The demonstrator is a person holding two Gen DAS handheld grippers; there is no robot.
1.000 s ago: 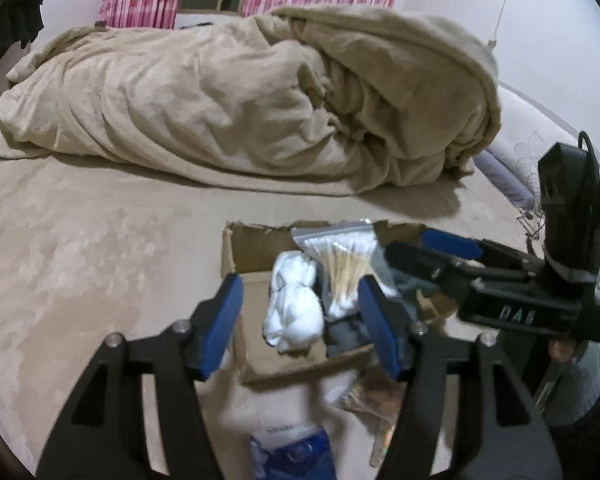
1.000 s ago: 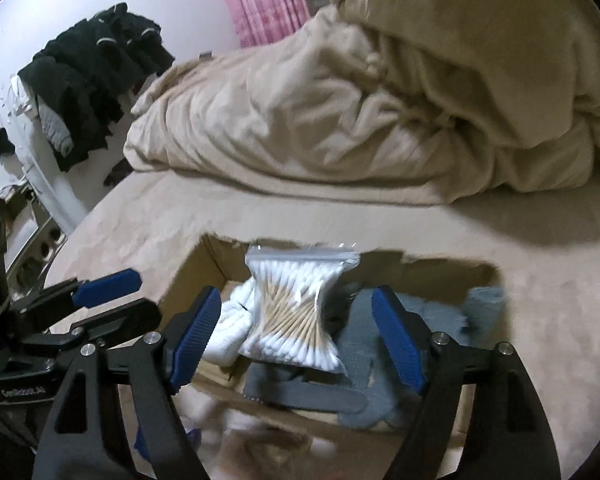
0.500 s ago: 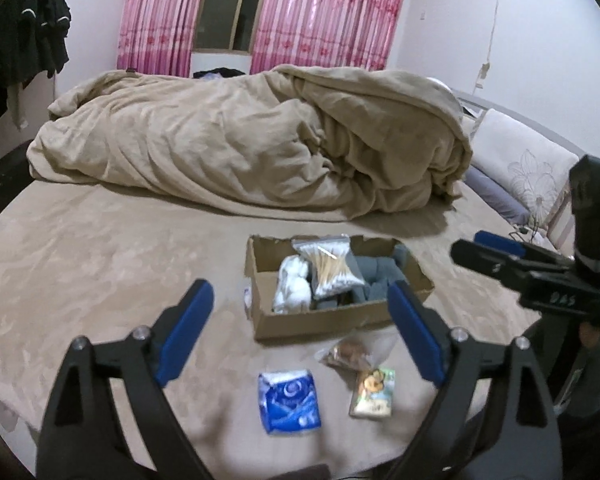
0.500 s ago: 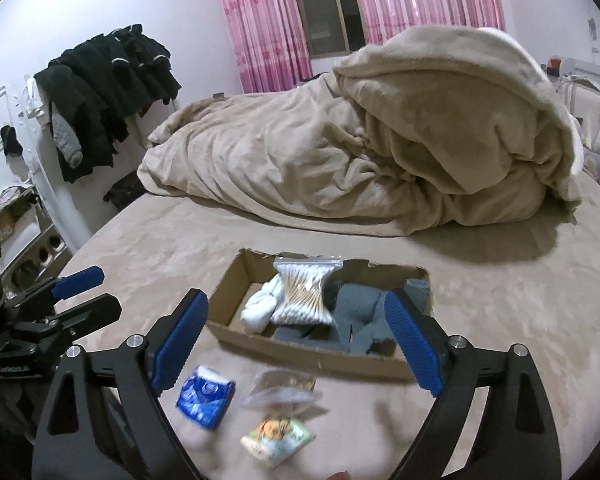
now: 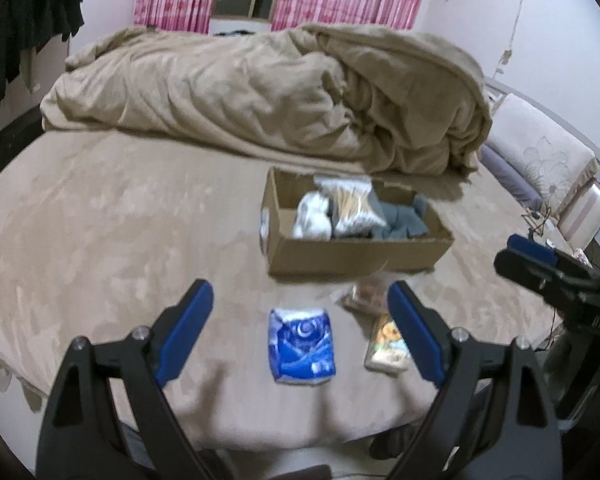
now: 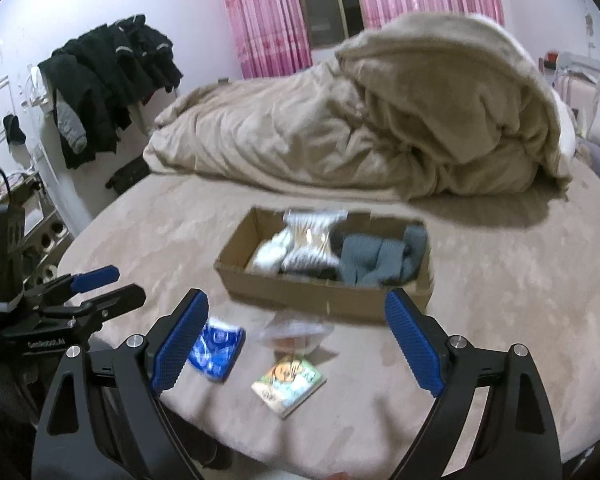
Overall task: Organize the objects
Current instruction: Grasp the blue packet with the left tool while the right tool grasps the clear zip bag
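Both the left hand-held gripper and the right hand-held gripper stand wide open, holding nothing. The open brown cardboard box sits on the beige bed; a blue-and-white packet, a blurred, perhaps clear, bag and a colourful printed sachet lie just before it.

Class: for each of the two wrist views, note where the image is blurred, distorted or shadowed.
Left wrist view: cardboard box motion-smeared, blue packet sharper, fisheye bends the bed edge. Right wrist view: box and clear bag blurred; blanket casts a shadow on the bed.
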